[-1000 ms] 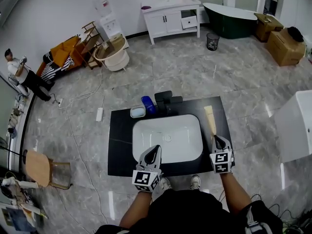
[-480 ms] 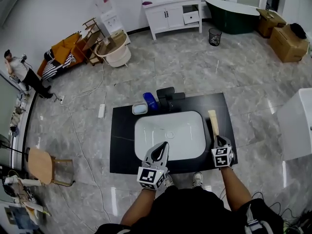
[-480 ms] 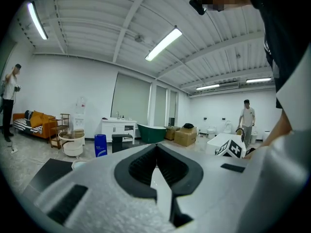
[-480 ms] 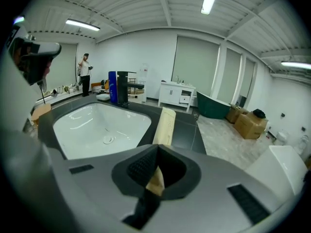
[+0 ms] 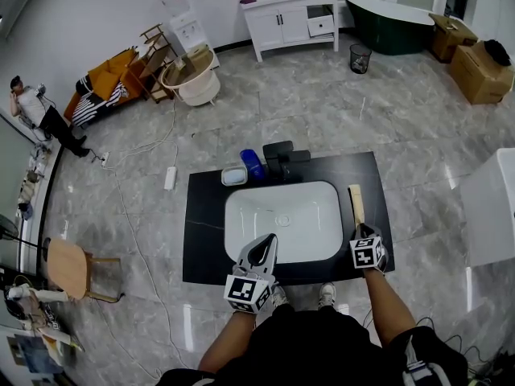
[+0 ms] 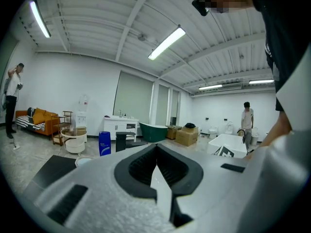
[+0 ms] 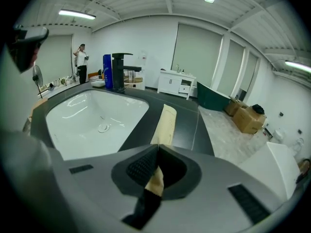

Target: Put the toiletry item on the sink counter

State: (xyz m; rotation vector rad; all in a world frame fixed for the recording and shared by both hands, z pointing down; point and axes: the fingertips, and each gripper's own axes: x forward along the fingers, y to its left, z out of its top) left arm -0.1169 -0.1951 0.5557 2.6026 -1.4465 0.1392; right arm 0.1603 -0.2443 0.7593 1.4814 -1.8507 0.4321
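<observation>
A tan toiletry tube (image 5: 356,203) stretches along the black counter (image 5: 205,223) to the right of the white sink basin (image 5: 282,219). My right gripper (image 5: 363,232) is shut on the tube's near end. In the right gripper view the tube (image 7: 164,123) runs forward from the closed jaws of the right gripper (image 7: 156,154) and looks level with the counter top; whether it rests on it I cannot tell. My left gripper (image 5: 267,244) hovers over the sink's front rim. It is shut and empty, as the left gripper view shows for the left gripper (image 6: 156,149).
A black faucet (image 5: 282,161), a blue bottle (image 5: 253,166) and a small dish (image 5: 234,175) stand behind the basin. Marble floor surrounds the counter. A white box (image 5: 491,207) stands to the right, and a white vanity (image 5: 294,18) and a dark tub (image 5: 394,22) far back.
The head view has drifted a little. My left gripper has edged to the right along the sink's front rim. The right gripper still holds the tube beside the sink.
</observation>
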